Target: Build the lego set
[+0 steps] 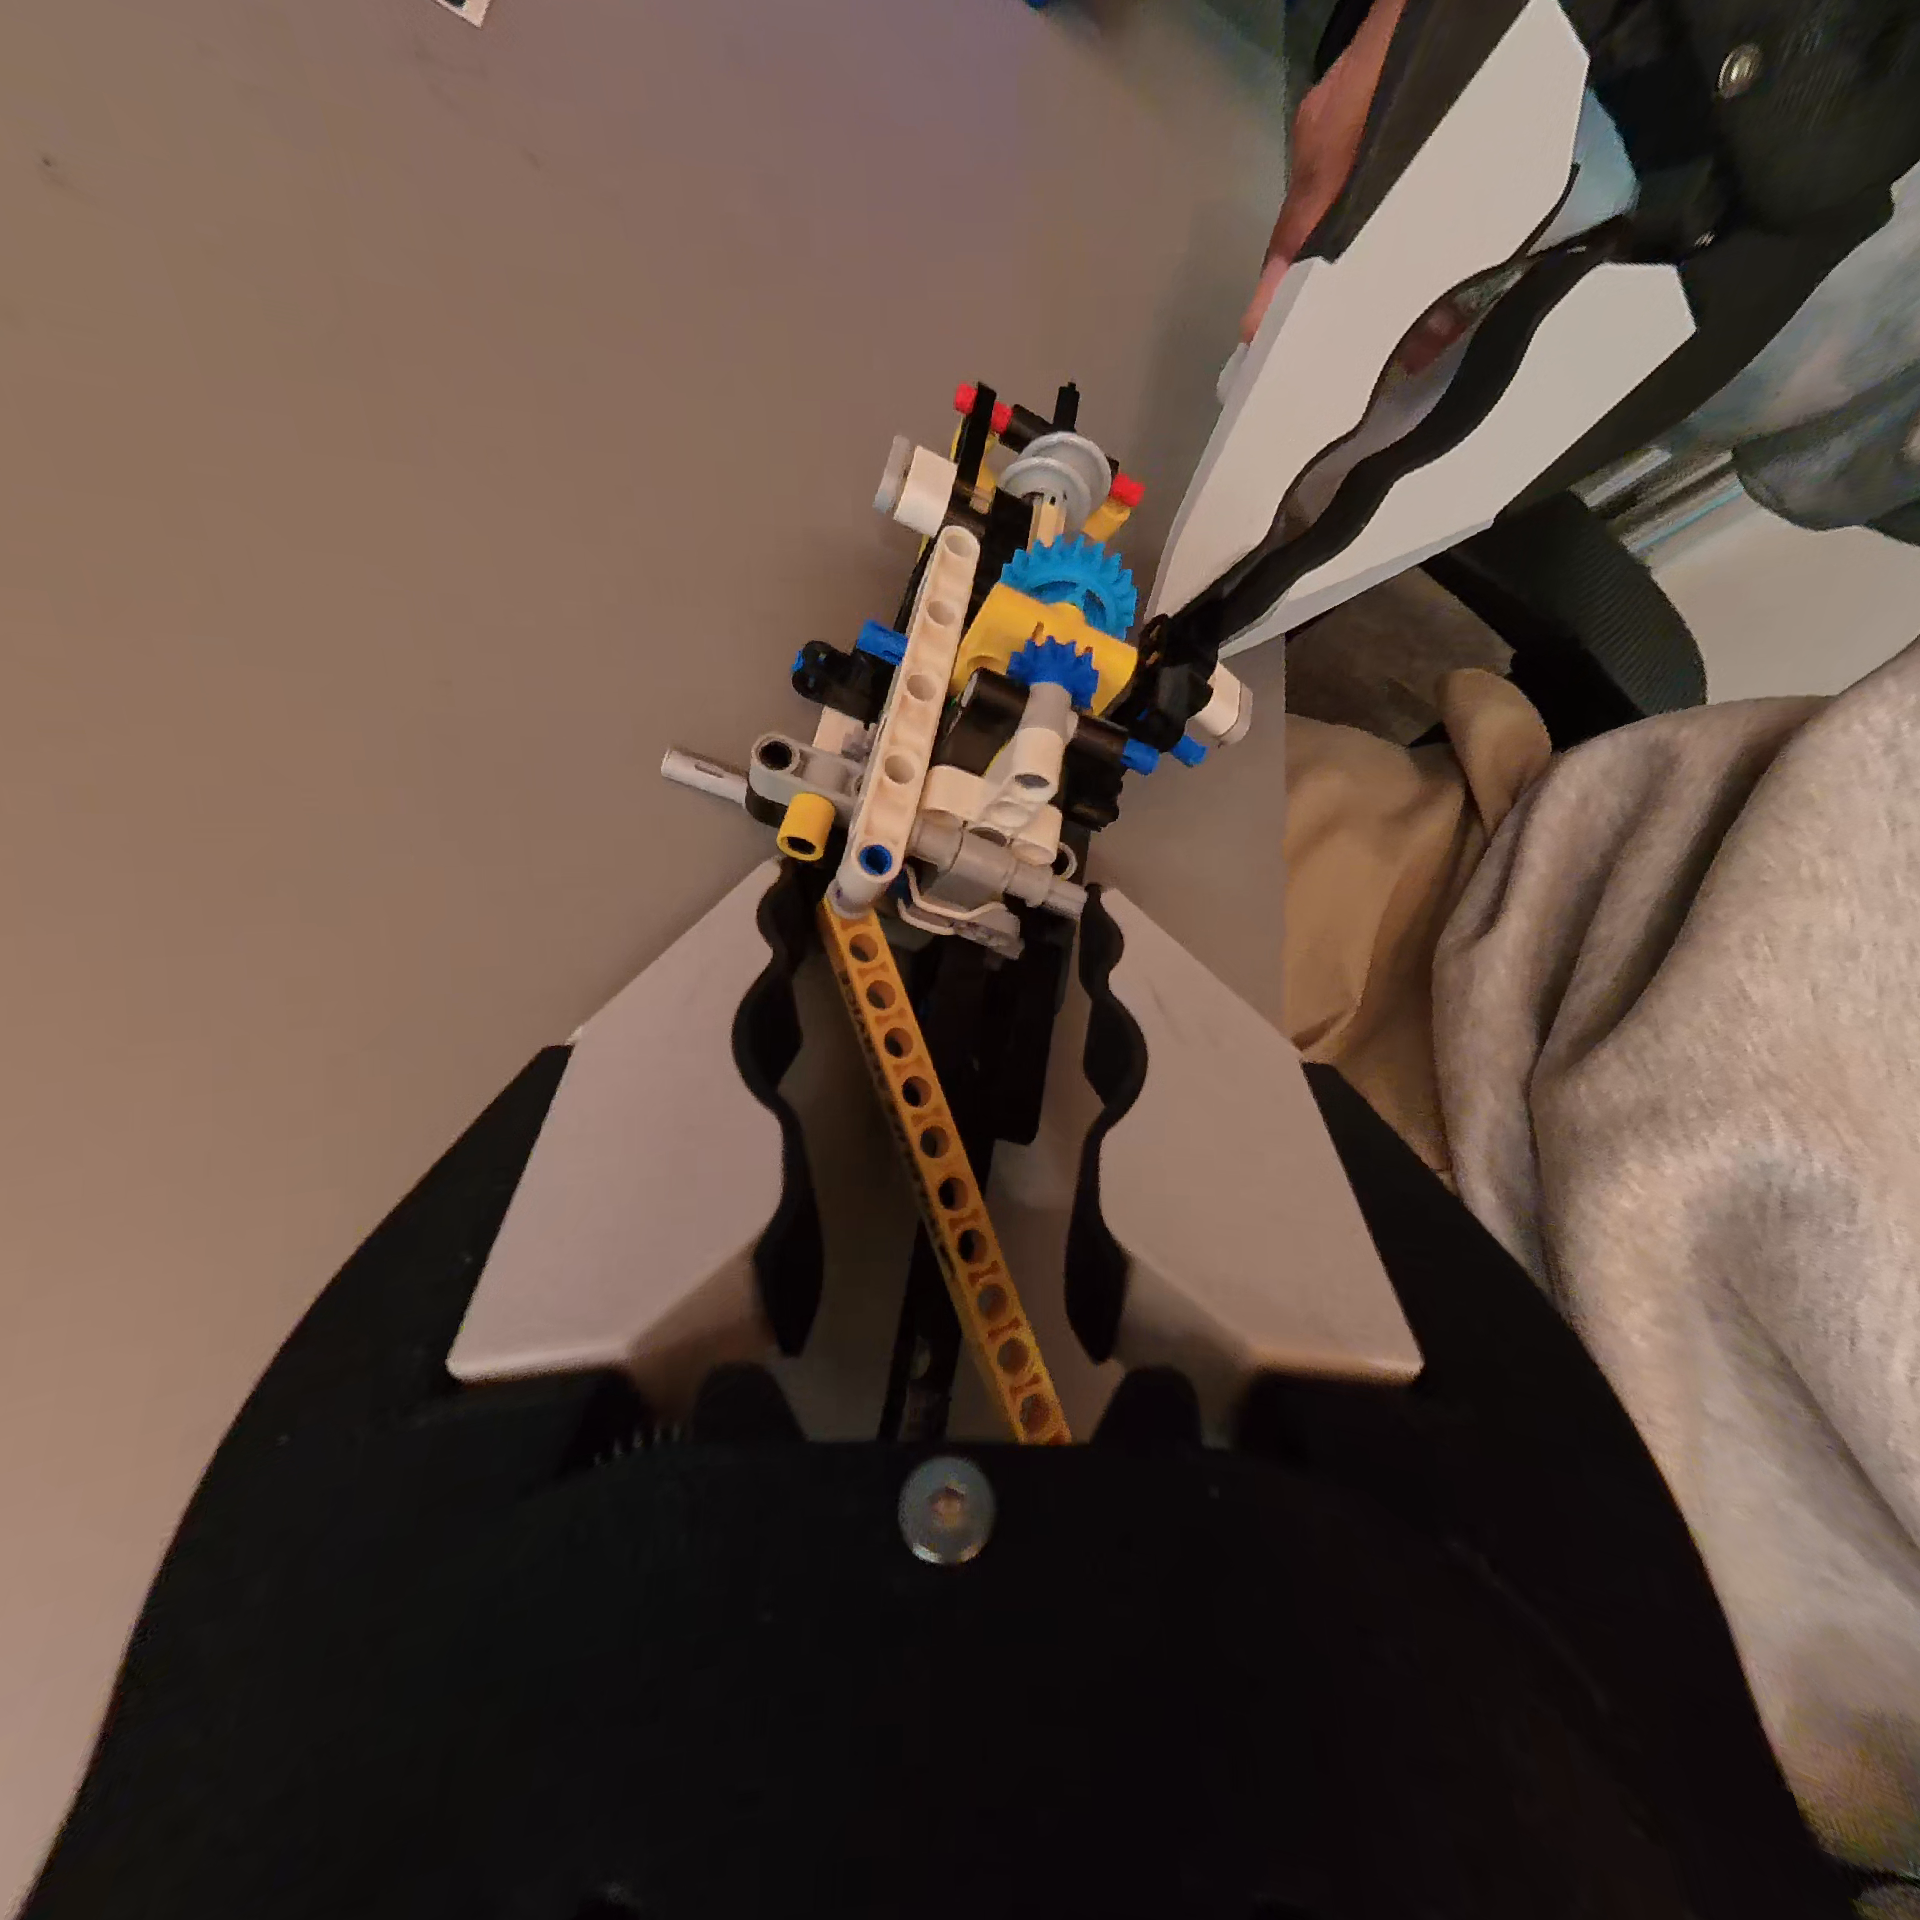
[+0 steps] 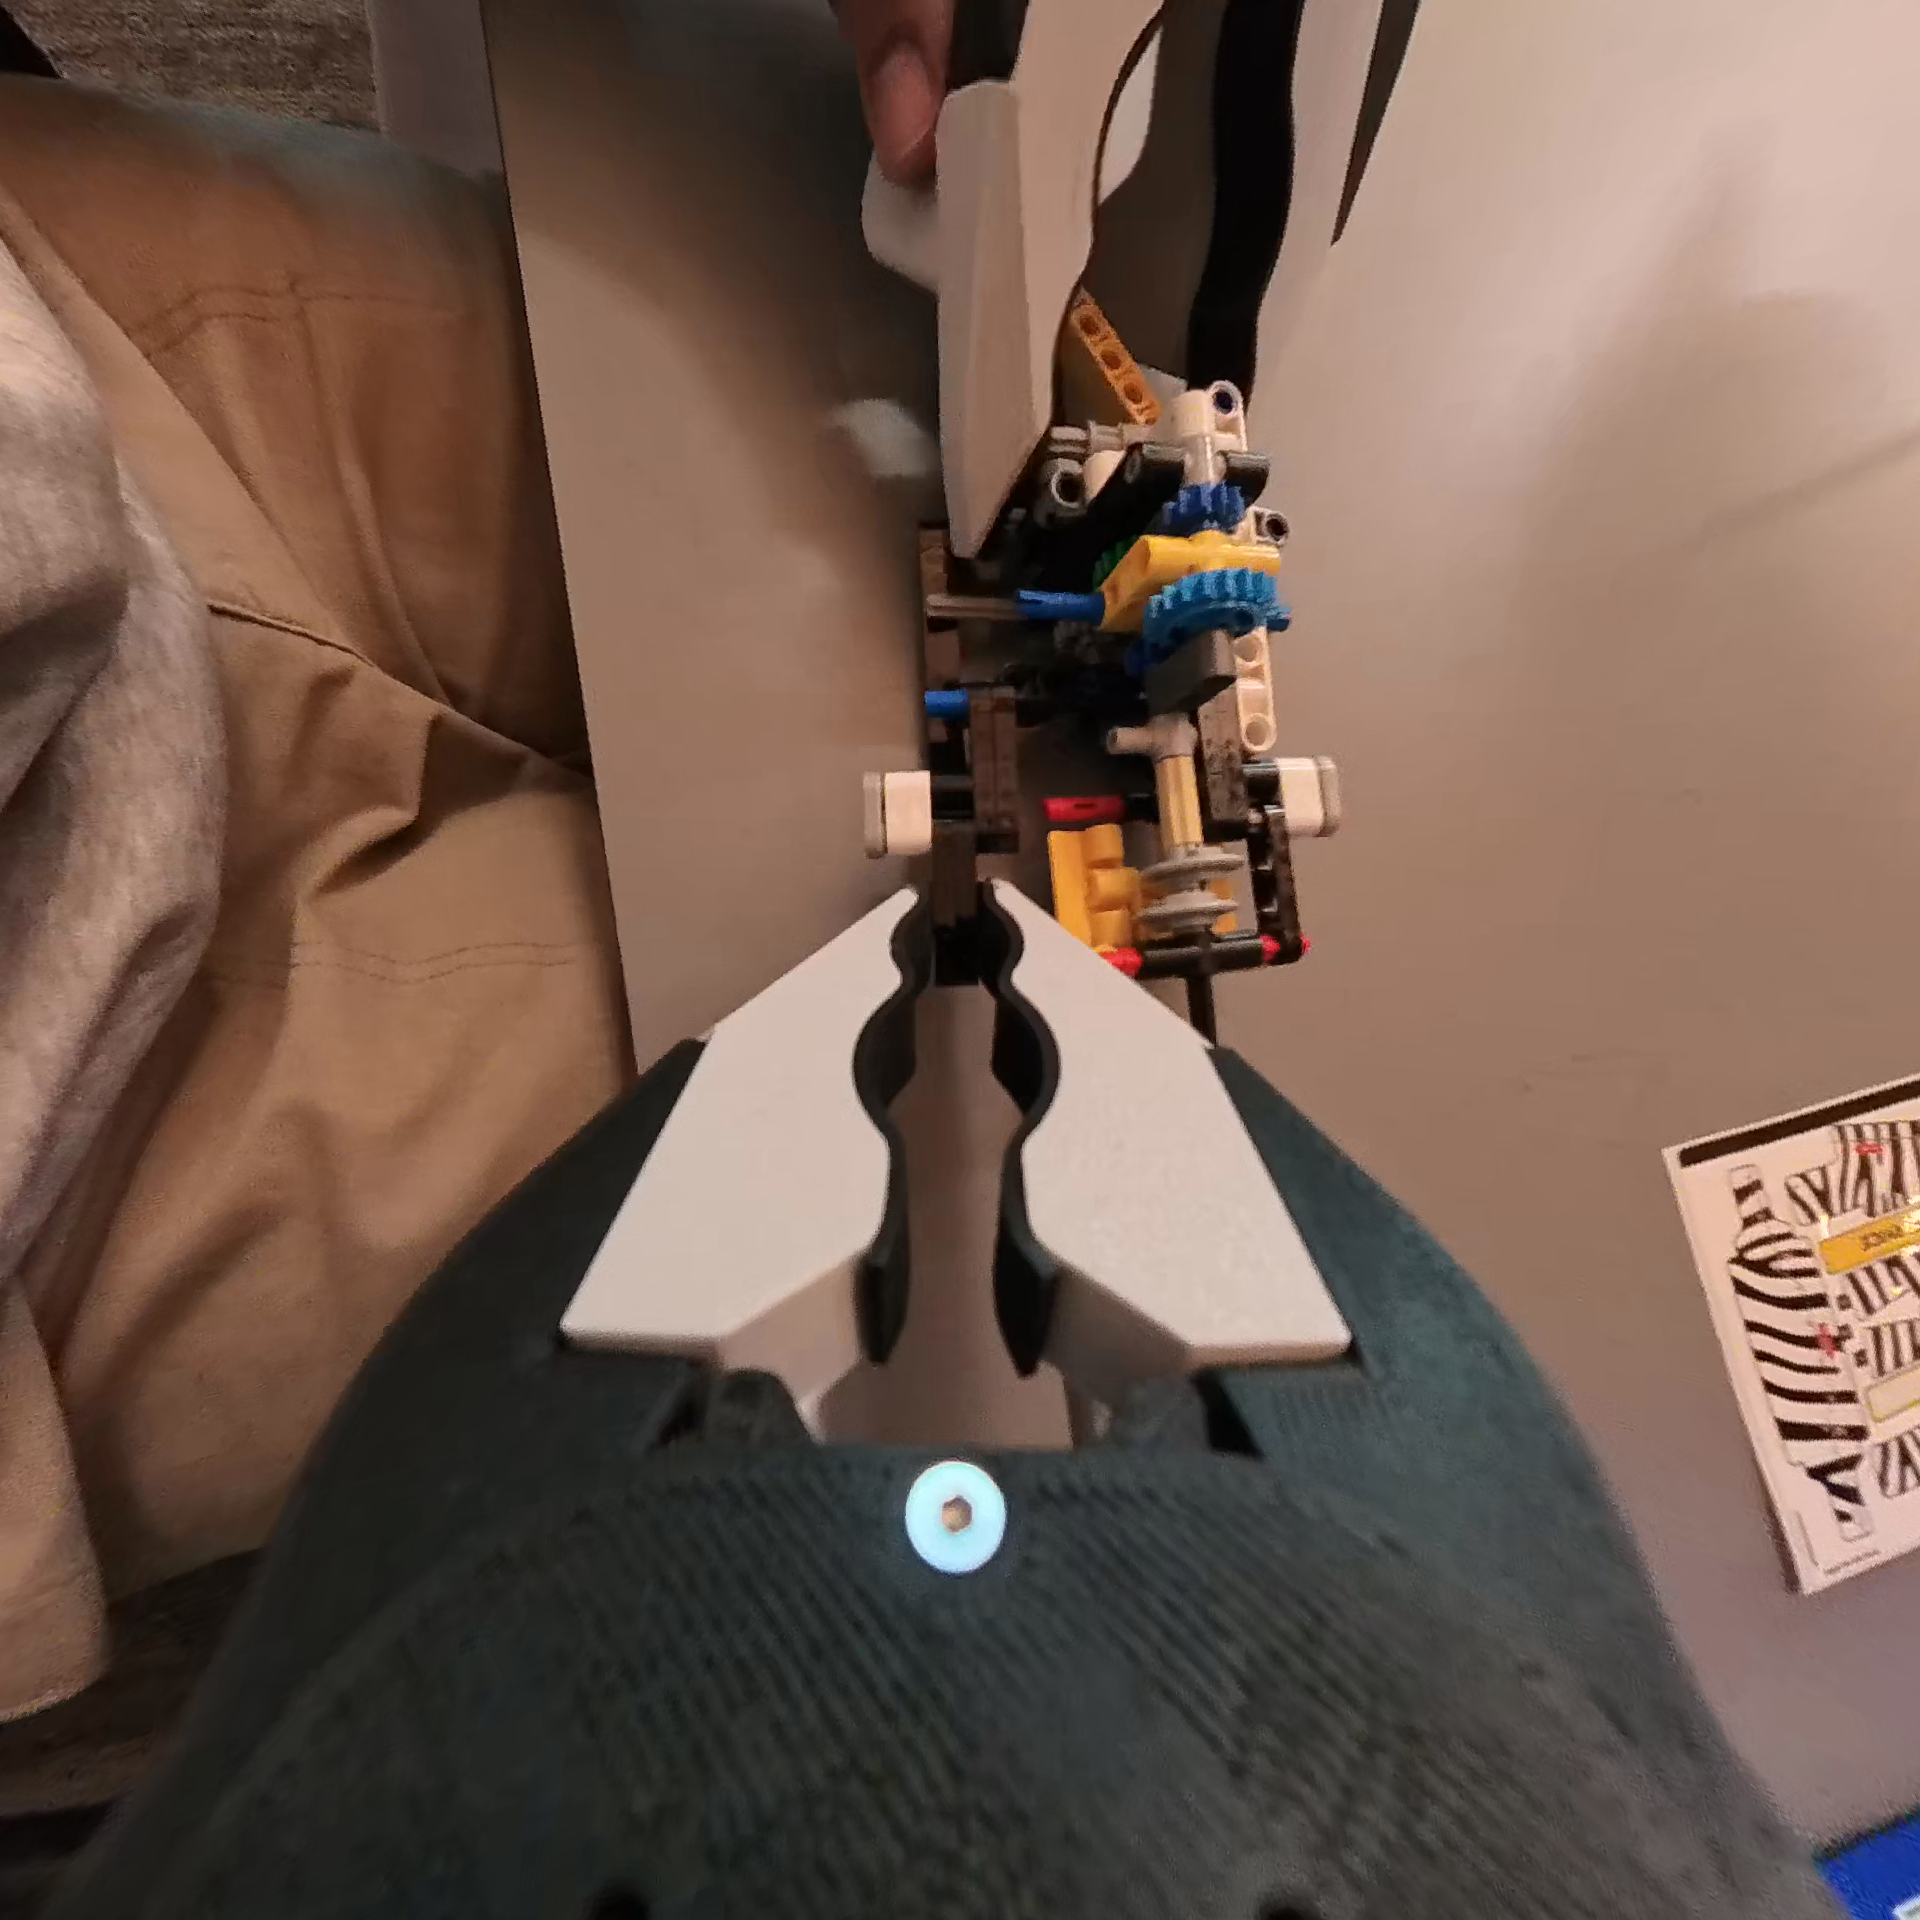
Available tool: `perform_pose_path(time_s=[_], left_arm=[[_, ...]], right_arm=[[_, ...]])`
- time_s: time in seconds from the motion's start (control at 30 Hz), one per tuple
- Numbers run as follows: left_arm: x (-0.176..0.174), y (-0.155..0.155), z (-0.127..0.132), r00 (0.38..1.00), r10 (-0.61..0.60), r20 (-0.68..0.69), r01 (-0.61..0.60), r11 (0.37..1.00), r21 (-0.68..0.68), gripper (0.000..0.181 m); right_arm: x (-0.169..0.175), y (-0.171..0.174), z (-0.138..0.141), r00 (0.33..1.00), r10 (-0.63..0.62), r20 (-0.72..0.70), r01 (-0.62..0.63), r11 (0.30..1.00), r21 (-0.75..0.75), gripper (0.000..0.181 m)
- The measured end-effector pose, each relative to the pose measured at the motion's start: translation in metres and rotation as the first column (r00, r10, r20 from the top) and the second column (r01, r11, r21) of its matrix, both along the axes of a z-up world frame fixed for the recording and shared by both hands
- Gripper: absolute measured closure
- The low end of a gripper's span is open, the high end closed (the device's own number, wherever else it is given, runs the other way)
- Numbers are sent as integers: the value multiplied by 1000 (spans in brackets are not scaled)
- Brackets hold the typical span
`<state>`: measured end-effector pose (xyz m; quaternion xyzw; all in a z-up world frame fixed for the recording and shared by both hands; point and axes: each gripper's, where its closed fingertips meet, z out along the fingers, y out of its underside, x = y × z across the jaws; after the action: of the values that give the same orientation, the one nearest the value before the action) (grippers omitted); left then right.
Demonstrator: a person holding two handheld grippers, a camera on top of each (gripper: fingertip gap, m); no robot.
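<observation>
A partly built lego assembly [image 1: 987, 665] of black, white and yellow beams with blue gears [image 1: 1070, 592] hangs over the table's edge. My left gripper [image 1: 935, 904] is shut on its near end, and a long yellow beam [image 1: 935, 1122] runs back between the jaws. My right gripper [image 1: 1174, 644] comes in from the upper right, shut on a black part at the assembly's side. In the right wrist view the right gripper [image 2: 956, 914] pinches a black beam [image 2: 956, 862] of the assembly [image 2: 1122, 675], and the left gripper [image 2: 1101, 457] holds the far end.
The grey table [image 1: 416, 520] ends beside the assembly, with a person's tan trousers [image 2: 312, 727] and grey sweatshirt [image 1: 1662, 1039] beyond its edge. A zebra-striped sticker sheet [image 2: 1808, 1330] lies on the table [image 2: 1558, 520] at the right. A thumb [image 2: 904, 94] rests on the left gripper.
</observation>
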<state>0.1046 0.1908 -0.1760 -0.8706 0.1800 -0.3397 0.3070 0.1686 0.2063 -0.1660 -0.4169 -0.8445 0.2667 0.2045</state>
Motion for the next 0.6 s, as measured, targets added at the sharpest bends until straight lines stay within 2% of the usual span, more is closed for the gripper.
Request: perform_pose_path(time_s=[0.33, 0.6], left_arm=[[-3, -8, 1, 997, -36, -66, 36, 999, -1, 124], [-11, -9, -1, 992, -24, -127, 23, 1000, -5, 136]], right_arm=[[1, -1, 0, 1000, -9, 20, 9, 1000, -21, 175], [0, -1, 0, 999, -16, 32, 17, 999, -41, 175]])
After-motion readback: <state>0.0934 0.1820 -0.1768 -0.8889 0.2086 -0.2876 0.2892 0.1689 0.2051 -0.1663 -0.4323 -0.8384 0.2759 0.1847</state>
